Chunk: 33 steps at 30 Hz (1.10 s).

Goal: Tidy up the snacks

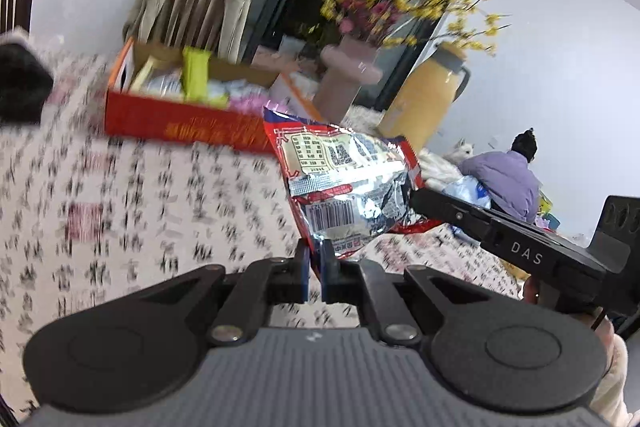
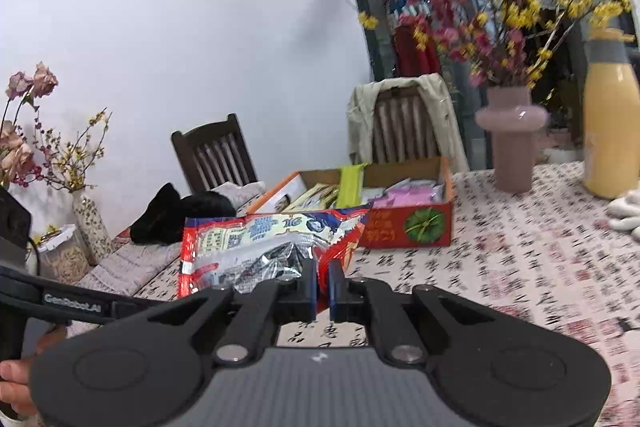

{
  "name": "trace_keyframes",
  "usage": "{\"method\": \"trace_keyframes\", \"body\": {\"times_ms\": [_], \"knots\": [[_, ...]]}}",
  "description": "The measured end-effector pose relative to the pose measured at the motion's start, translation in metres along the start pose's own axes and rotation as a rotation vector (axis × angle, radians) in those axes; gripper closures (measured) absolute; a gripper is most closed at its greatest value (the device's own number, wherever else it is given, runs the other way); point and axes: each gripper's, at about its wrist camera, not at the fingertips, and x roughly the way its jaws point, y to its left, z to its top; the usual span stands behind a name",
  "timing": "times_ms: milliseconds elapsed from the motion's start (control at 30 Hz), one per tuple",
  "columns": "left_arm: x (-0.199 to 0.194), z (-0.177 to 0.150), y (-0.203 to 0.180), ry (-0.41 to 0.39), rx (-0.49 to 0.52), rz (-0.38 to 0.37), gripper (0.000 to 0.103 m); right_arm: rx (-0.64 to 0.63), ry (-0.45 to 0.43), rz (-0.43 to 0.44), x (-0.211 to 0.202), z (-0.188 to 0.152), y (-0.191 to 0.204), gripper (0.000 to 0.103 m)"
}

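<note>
The snack bag [image 1: 348,183] [image 2: 272,243], red and silver foil with a barcode and printed panels, hangs above the table [image 1: 120,187] [image 2: 520,267], pinched by both tools at once; the left gripper [image 1: 315,267] has its two blue-edged fingers nearly together, clamped on the bag's lower seam, with only the foil's thickness between them; the right gripper [image 2: 323,287] is likewise closed down on the bag's red right-hand edge, its jaws just a narrow slit apart with the foil between; in the left view the other tool's black body, lettered DAS, comes in from the right and meets the bag's right side; in the right view the left tool's handle crosses the lower left, a hand wrapped on it.

Just beyond the bag stands the red box [image 1: 180,119] [image 2: 400,223], open on top, holding a green packet [image 1: 196,75] [image 2: 350,185] upright among pink and pale packets; the table wears a pale cloth printed with black characters and red stamps.

Farther back to the right, a pink vase [image 1: 348,75] [image 2: 512,135] holds yellow and pink blossoms, and a yellow jug [image 1: 424,99] [image 2: 608,131] stands to its right; behind the box is a chair [image 1: 196,3] [image 2: 404,123] draped with a beige coat; a black cloth [image 1: 20,87] [image 2: 180,215] lies at the table's far left; a person in purple [image 1: 508,175] sits low at the far right of the left view.
</note>
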Motion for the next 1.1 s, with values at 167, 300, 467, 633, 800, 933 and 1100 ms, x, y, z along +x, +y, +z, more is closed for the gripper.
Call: {"method": "trace_keyframes", "body": {"times_ms": [167,300,467,633,800,933,1100], "knots": [[-0.02,0.024,-0.031,-0.06,0.078,0.059,0.098,-0.016,-0.067,0.03,-0.025,0.04,0.004,0.1],[-0.038,0.062,-0.052,-0.126,0.12,0.038,0.099,-0.079,-0.146,0.034,-0.038,0.078,0.011,0.102],[-0.037,0.111,-0.062,-0.201,0.149,0.048,0.102,-0.129,-0.188,0.056,-0.025,0.126,0.018,0.103],[0.013,0.109,-0.008,-0.085,0.063,0.068,0.102,-0.109,-0.073,0.065,0.024,0.128,0.004,0.101],[0.014,0.021,0.038,0.061,0.087,0.074,0.073,-0.15,0.18,0.163,0.059,0.054,-0.008,0.072],[-0.005,-0.05,0.071,0.094,-0.06,0.218,0.042,-0.113,0.33,0.243,0.092,0.0,-0.004,0.046],[-0.017,-0.092,0.092,0.053,-0.187,0.274,0.041,-0.029,0.397,0.372,0.131,-0.031,0.015,0.047]]}}
